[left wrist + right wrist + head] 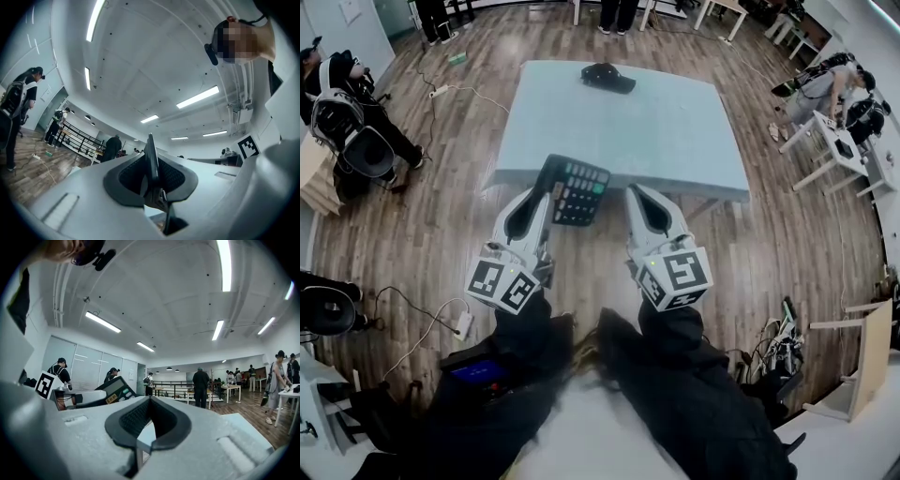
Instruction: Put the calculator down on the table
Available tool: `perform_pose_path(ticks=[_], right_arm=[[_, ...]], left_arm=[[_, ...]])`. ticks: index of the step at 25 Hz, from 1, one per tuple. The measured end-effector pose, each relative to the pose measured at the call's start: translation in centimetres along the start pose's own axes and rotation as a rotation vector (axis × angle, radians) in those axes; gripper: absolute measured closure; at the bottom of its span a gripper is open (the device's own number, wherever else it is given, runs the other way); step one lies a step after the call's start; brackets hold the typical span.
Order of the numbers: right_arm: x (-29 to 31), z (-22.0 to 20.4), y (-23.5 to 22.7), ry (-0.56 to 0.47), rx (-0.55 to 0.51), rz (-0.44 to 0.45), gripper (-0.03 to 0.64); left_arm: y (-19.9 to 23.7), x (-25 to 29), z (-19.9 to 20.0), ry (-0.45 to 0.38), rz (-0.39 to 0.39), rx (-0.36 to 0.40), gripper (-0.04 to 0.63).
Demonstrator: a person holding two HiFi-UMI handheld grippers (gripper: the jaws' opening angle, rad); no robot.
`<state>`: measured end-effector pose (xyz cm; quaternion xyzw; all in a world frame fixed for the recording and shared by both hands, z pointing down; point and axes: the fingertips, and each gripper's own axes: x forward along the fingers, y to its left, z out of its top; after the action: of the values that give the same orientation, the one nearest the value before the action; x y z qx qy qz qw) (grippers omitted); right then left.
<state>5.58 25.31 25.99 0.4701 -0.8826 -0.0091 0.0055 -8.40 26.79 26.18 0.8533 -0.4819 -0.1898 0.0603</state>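
Note:
The black calculator (579,192) with several coloured keys hangs in the air over the near edge of the light blue table (656,122). My left gripper (546,194) is shut on its left side. In the left gripper view the calculator (151,159) stands edge-on between the dark pads (129,177), which press on both its faces. My right gripper (636,194) hovers just right of it, level, with its jaws together and nothing between them. From the right gripper (149,400) view the calculator (115,390) shows at the left, held up by the other gripper.
A black cap (607,77) lies at the table's far edge. Cables and a power strip (461,324) trail over the wooden floor at the left. People stand at the room's left (347,112) and right (830,89), beside small white tables (839,141).

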Motion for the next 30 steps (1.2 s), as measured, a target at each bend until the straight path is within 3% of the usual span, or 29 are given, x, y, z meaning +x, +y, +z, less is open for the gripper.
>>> perform_pose_path(ticks=[12,19,30], right_arm=[[1.1,-3.2,2.1,0.062,0.046,-0.022,0.617],[2.1,-3.5,3.6,0.049,0.042,-0.002,0.615],[3.5,-4.5,-0.7,0.017,0.123,0.005,0.617]], left_arm=[[3.1,-2.2,-1.7,0.049,0.019,-0.042,0.532],[5.4,-2.8,-1.8,0.046,0.036,-0.053,0.534],[6.9,0.9,-3.8,0.074,0.039,-0.053,0.534]])
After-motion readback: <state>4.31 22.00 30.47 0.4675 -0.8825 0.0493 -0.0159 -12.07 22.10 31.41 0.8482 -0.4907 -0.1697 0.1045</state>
